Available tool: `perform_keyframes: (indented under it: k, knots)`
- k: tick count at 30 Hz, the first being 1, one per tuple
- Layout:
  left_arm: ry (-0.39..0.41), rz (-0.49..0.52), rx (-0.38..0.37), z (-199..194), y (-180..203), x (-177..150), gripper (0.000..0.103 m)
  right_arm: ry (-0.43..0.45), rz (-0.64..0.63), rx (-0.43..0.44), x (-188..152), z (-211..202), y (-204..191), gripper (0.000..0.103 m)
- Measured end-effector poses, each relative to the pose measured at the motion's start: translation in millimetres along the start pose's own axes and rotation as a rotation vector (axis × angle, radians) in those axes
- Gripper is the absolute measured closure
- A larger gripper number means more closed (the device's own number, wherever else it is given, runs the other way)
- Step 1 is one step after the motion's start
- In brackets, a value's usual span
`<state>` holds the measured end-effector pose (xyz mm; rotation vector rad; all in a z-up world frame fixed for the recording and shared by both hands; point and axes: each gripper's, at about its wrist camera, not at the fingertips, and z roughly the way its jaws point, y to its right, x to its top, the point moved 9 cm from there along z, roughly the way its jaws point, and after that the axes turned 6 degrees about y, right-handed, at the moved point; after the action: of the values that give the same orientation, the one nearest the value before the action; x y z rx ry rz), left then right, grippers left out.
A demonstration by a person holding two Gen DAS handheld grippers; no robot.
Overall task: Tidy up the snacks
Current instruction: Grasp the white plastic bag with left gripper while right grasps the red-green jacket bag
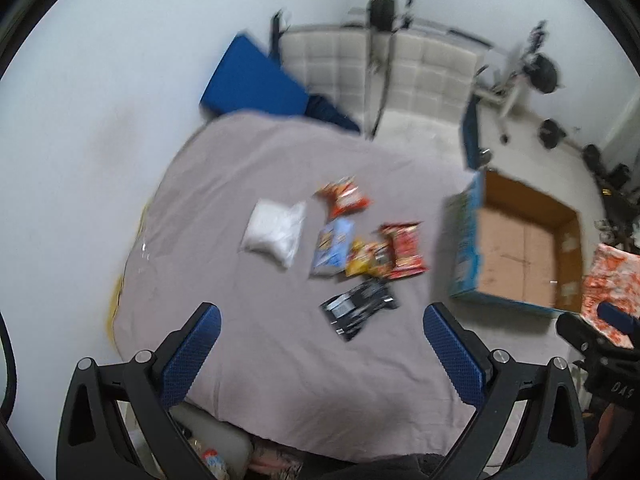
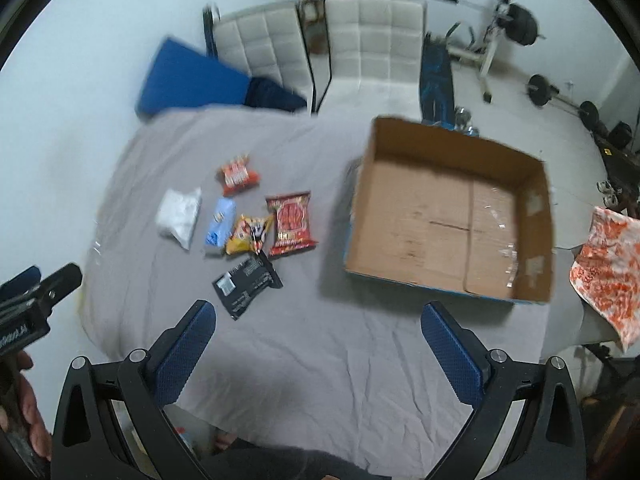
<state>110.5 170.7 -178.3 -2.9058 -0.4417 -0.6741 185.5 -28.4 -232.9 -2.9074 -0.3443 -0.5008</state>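
Observation:
Several snack packets lie in a cluster on the grey sheet: a black packet [image 1: 359,309] [image 2: 247,282], a red packet [image 1: 405,249] [image 2: 291,224], a yellow one [image 1: 366,259] [image 2: 249,233], a light blue one [image 1: 333,246] [image 2: 221,221], an orange one [image 1: 345,196] [image 2: 237,174] and a clear white bag [image 1: 276,230] [image 2: 179,216]. An open cardboard box [image 1: 520,240] [image 2: 452,208] stands to their right with nothing visible inside. My left gripper [image 1: 320,354] hovers open above the near sheet. My right gripper [image 2: 318,350] is open too, high over the sheet before the box.
The table's grey sheet [image 2: 320,360] ends near me. Two white padded chairs [image 2: 320,40] and a blue cushion [image 2: 188,76] stand behind it. An orange-patterned cloth [image 2: 608,268] lies at right. Weights and a bench [image 2: 516,24] fill the far right floor.

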Motion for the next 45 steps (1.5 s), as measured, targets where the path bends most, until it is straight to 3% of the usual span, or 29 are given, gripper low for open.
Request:
perform_keyframes:
  k: [4, 10, 18, 27, 31, 42, 45]
  knots:
    - [-0.115, -0.047, 0.017, 67, -26, -1, 0.0, -0.086, -0.016, 0.014, 25, 74, -28, 0.0]
    - [-0.223, -0.103, 0.07, 162, -70, 8, 0.0, -0.219, 0.014, -0.033, 52, 188, -47, 0.0]
    - [-0.318, -0.061, 0.053, 266, -90, 25, 0.0, -0.356, 0.0, -0.103, 46, 283, -52, 0.0]
    - [-0.433, 0.06, 0.024, 350, -78, 26, 0.0, -0.42, 0.047, -0.142, 39, 329, -45, 0.0]
    - [-0.489, 0.056, -0.019, 371, -71, 15, 0.0, -0.444, 0.074, -0.142, 34, 344, -43, 0.0]
    - [-0.455, 0.071, -0.059, 388, -68, 20, 0.0, -0.472, 0.128, -0.149, 19, 358, -32, 0.008]
    - [-0.424, 0.072, -0.062, 393, -65, 20, 0.006, -0.471, 0.133, -0.158, 18, 358, -26, 0.008]
